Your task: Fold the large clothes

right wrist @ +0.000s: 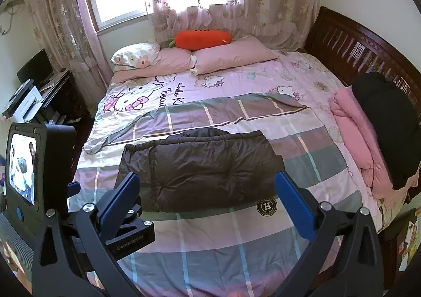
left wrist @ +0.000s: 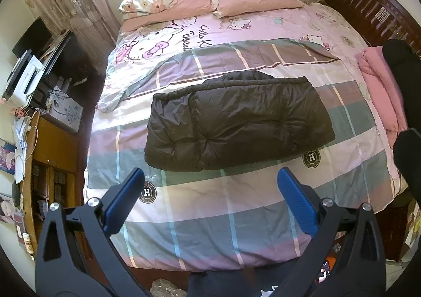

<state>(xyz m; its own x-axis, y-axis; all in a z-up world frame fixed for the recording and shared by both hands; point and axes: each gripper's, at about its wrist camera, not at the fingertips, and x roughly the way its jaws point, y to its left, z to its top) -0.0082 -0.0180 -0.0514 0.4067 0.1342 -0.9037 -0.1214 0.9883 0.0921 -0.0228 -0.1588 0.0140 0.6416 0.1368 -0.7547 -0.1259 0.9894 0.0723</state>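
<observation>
A dark brown puffer jacket (left wrist: 234, 120) lies folded into a rough rectangle on the plaid quilt (left wrist: 210, 207) in the middle of the bed; it also shows in the right wrist view (right wrist: 202, 165). My left gripper (left wrist: 210, 178) is open and empty, held above the quilt in front of the jacket. My right gripper (right wrist: 208, 181) is open and empty, hovering in front of the jacket's near edge. The left gripper's body (right wrist: 39, 170) with its small screen shows at the left of the right wrist view.
A folded pink garment (right wrist: 355, 139) and a folded black garment (right wrist: 386, 126) lie at the bed's right edge by the dark wooden frame (right wrist: 355, 41). Pillows (right wrist: 231, 55) and a carrot plush (right wrist: 202, 39) sit at the head. A cluttered desk (left wrist: 39, 123) stands left.
</observation>
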